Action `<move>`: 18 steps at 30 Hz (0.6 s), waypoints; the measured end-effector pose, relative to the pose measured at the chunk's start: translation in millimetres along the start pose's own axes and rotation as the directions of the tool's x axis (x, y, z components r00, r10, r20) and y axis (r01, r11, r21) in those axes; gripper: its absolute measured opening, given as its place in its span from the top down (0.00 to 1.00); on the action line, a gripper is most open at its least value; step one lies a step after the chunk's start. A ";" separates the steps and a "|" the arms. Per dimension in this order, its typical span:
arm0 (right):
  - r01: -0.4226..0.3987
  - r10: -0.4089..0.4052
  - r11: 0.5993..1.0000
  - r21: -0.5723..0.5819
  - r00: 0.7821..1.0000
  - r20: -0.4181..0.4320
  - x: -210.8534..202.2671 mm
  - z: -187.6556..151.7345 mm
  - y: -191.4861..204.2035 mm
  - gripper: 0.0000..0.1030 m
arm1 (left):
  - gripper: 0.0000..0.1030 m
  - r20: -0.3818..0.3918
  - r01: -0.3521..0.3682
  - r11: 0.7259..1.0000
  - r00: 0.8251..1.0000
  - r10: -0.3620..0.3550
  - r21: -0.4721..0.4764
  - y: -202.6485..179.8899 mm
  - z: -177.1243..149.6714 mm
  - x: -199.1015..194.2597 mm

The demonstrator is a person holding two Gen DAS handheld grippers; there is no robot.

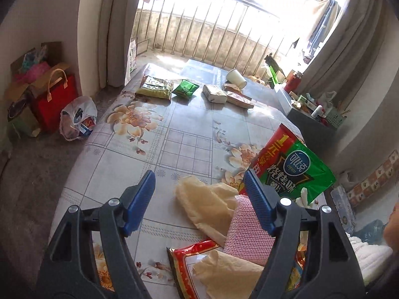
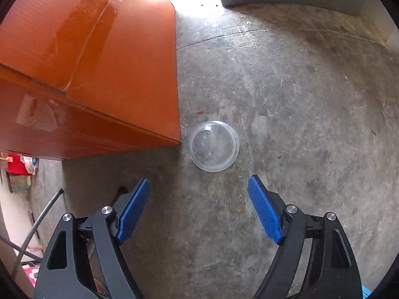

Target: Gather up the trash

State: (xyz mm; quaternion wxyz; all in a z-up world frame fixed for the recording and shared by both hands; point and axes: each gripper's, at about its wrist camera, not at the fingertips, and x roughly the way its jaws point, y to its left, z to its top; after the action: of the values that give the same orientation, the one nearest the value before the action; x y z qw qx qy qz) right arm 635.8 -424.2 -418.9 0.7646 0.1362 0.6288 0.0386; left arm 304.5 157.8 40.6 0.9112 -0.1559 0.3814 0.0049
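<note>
Clear plastic bowl (image 2: 213, 146) sits on concrete floor (image 2: 299, 124) beside an orange cardboard box (image 2: 99, 62); the right gripper (image 2: 198, 186) hovers, jaws apart, empty. Left gripper (image 1: 199, 182), jaws apart, empty, over snack wrappers on a floral bed (image 1: 149, 149).

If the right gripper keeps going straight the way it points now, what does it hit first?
Probably the clear plastic bowl on the concrete floor, ahead of the open right gripper; depth is unclear.
</note>
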 end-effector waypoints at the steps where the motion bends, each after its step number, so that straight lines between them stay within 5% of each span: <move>1: 0.003 -0.003 1.000 -0.002 1.000 0.002 7.4 5.1 0.7 0.24 | 0.32 -0.003 -0.011 1.000 1.000 0.011 -0.015 4.4 0.6 3.7; 11: 0.019 -0.016 0.998 0.055 0.999 -0.047 80.1 32.2 -6.5 0.24 | 0.32 -0.031 -0.120 0.985 0.993 0.117 -0.122 32.5 5.3 23.6; 18: 0.064 -0.062 0.997 0.045 0.997 -0.046 107.1 29.0 -7.3 0.32 | 0.32 -0.040 -0.157 0.982 0.987 0.154 -0.106 26.8 7.7 35.1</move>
State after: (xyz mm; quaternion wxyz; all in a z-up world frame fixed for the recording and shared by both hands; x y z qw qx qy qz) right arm 685.3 -411.2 -517.6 0.7478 0.1331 0.6504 0.0027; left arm 331.3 181.7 13.8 0.8920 -0.1753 0.4058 0.0944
